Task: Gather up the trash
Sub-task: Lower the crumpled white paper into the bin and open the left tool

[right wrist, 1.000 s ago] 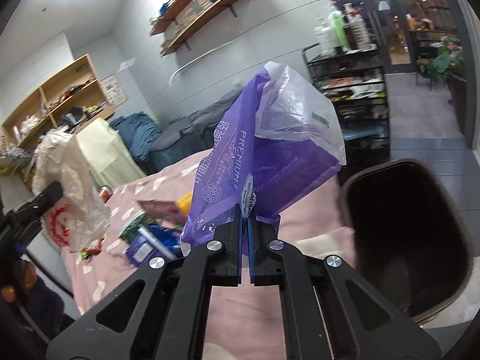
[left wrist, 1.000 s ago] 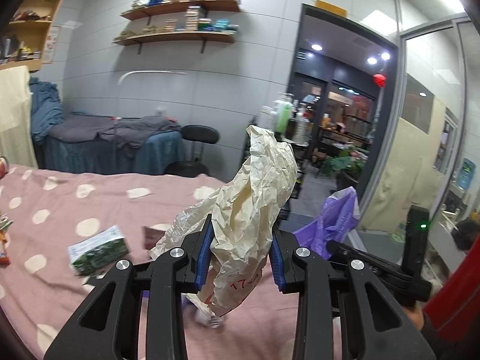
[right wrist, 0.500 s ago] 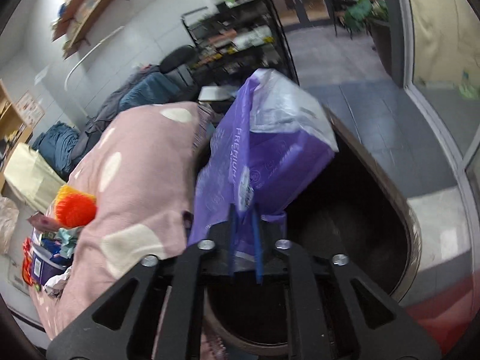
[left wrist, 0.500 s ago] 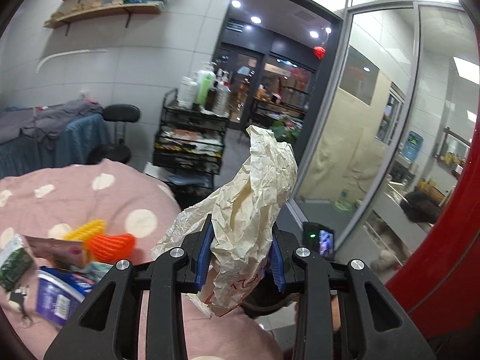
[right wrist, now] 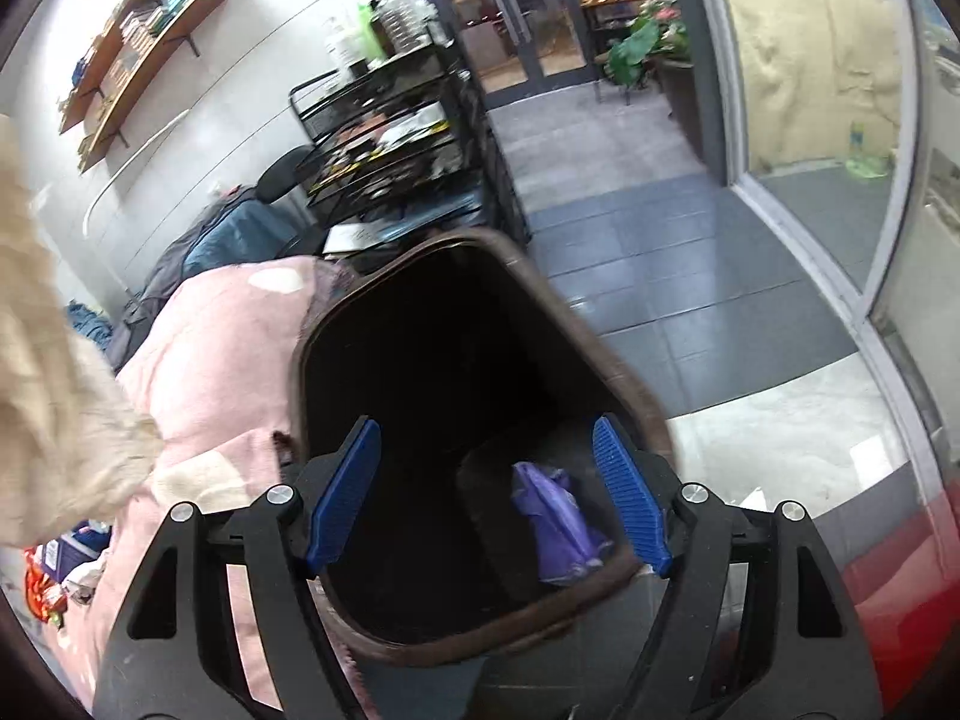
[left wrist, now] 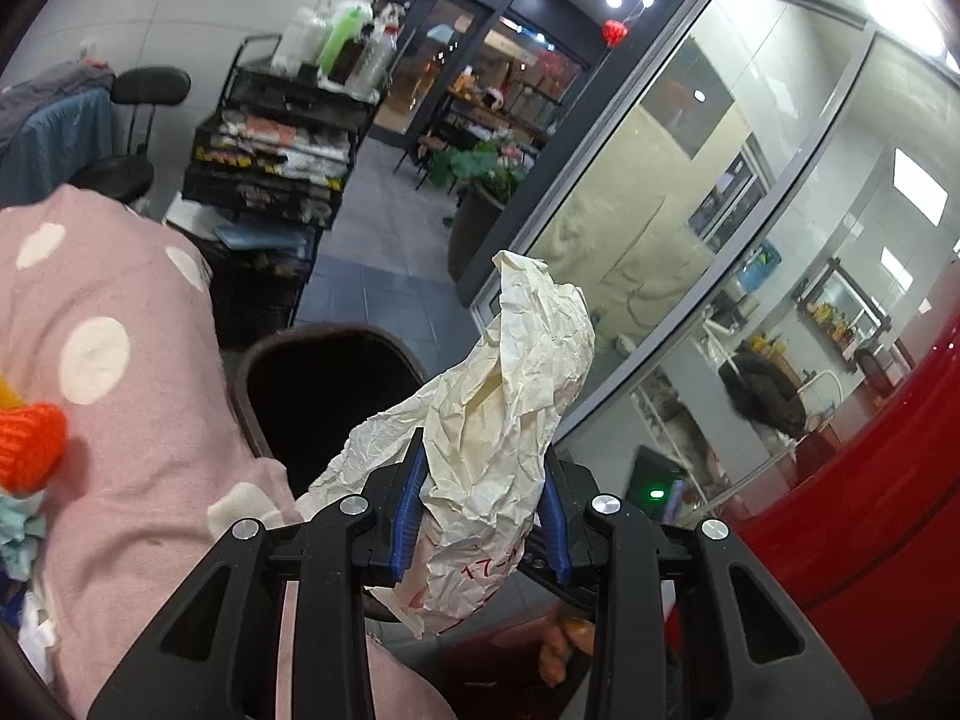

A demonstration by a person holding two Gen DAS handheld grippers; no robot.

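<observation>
My left gripper (left wrist: 480,516) has its jaws clenched on the crumpled paper bag (left wrist: 498,420), beside the bin (left wrist: 264,360). My right gripper (right wrist: 486,492) hangs released above the bin (right wrist: 624,384); the purple bag (right wrist: 558,522) lies inside.

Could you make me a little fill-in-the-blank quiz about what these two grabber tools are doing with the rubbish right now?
1. The left gripper is shut on a crumpled ____ bag.
2. The right gripper is ____ and holds nothing.
3. The purple bag lies inside the brown ____.
4. The bin stands beside a pink cloth with pale ____.

Missing words: paper; open; bin; dots
</observation>
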